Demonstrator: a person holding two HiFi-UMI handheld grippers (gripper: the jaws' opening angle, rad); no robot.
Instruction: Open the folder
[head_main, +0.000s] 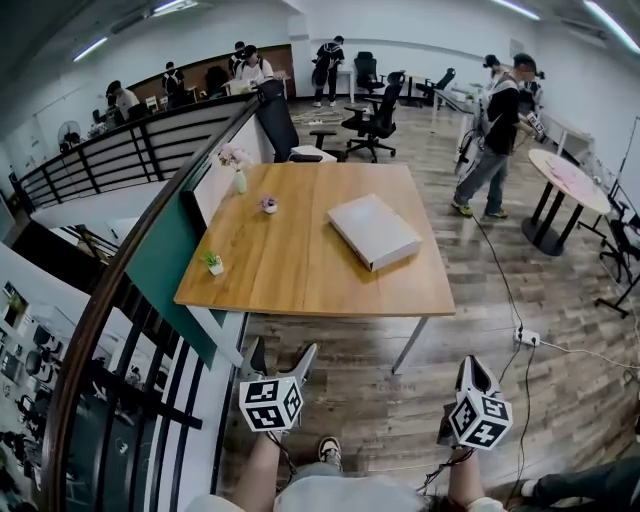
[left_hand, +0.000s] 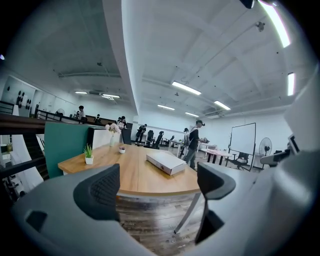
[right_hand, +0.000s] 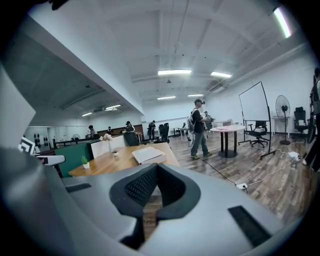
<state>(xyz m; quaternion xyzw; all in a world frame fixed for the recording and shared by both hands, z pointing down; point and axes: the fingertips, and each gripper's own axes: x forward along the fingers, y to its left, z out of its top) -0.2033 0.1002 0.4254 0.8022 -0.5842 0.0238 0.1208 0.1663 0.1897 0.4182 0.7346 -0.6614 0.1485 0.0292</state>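
Observation:
A closed white-grey folder (head_main: 374, 230) lies flat on the right half of the wooden table (head_main: 300, 270). Both grippers hang in front of the table's near edge, well short of the folder. My left gripper (head_main: 282, 358) is open, with a wide empty gap between its fingers. In the left gripper view the folder (left_hand: 165, 161) shows far off, above the open left gripper (left_hand: 157, 187). My right gripper (head_main: 472, 368) is shut on nothing. In the right gripper view its pads meet at the right gripper's (right_hand: 156, 187) tip, and the folder (right_hand: 148, 154) lies beyond on the table.
A small potted plant (head_main: 214, 263), a tiny pot (head_main: 268, 204) and a flower vase (head_main: 239, 170) stand along the table's left side by a green partition (head_main: 165, 265). A person (head_main: 492, 135) walks at the right near a round table (head_main: 568, 180). A power strip (head_main: 527, 338) lies on the floor.

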